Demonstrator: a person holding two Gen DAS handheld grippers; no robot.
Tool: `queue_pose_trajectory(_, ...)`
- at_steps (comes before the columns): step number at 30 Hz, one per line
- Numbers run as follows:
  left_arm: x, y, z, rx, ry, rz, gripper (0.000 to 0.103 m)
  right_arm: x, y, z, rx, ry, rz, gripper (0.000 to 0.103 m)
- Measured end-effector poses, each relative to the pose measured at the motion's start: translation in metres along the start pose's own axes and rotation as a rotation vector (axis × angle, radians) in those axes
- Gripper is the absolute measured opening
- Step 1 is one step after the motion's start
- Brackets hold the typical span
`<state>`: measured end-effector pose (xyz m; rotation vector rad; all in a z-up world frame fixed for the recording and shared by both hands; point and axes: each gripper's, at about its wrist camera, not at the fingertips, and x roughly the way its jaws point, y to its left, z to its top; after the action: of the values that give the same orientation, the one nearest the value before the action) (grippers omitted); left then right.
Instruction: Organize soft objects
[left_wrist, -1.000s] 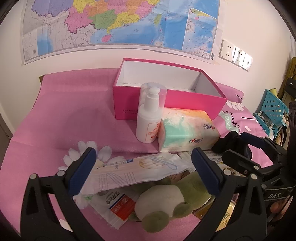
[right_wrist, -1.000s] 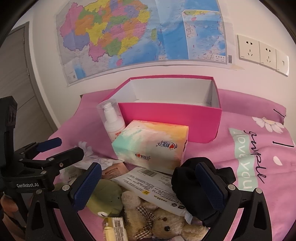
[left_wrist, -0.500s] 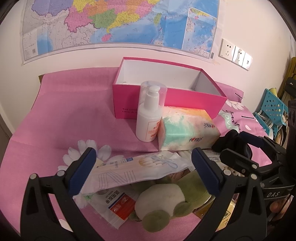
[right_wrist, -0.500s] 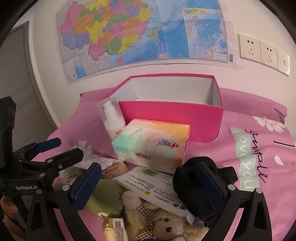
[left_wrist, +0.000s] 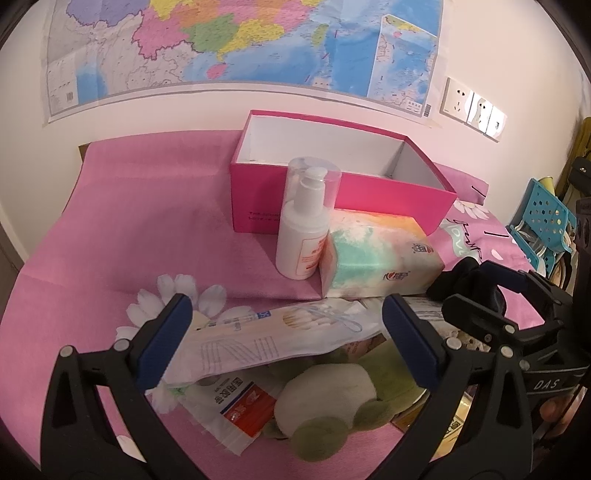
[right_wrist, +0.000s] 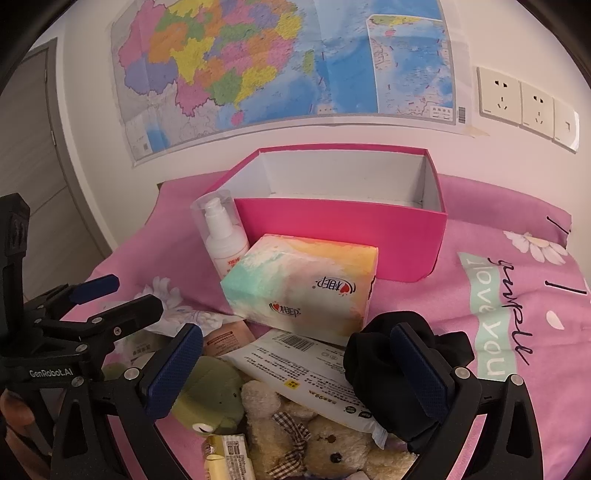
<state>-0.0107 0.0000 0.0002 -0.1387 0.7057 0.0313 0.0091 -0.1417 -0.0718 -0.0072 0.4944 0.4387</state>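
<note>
Left view, jaws: left gripper (left_wrist: 283, 338) spread wide and empty over the swab pack (left_wrist: 273, 338), green plush (left_wrist: 332, 402) just below.
Left view, room: pink box (left_wrist: 332, 206) sits empty behind bottle (left_wrist: 303, 236) and tissues (left_wrist: 380, 258); lift high to clear both.
Right view, jaws: right gripper (right_wrist: 295, 369) spread, one pad against the black cloth (right_wrist: 373, 354), nothing pinched.
Right view, grasp: I'd take bear (right_wrist: 325, 443) by the body, not the wipes pack (right_wrist: 303, 365) lying over it.
Right view, edges: bed (right_wrist: 517, 332) has open room to the right; left gripper close on the left.
</note>
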Motion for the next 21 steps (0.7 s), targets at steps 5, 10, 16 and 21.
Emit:
queue_pose_trajectory(5,0.0,0.002,-0.001,-0.002,0.001,0.003,0.103,0.002,0.002,0.001,-0.006,0.007,0.001,0.103)
queue_pose_trajectory(10,0.0,0.007,-0.002,0.001,0.003,0.003,0.103,0.005,0.003,0.002,-0.014,0.016,0.004,0.103)
queue_pose_trajectory(16,0.002,0.02,-0.003,0.005,0.023,-0.001,0.103,0.01,0.01,0.005,-0.037,0.031,0.02,0.103)
queue_pose_trajectory(21,0.006,0.037,-0.007,-0.003,0.061,-0.022,0.103,0.017,0.019,0.007,-0.057,0.076,0.092,0.103)
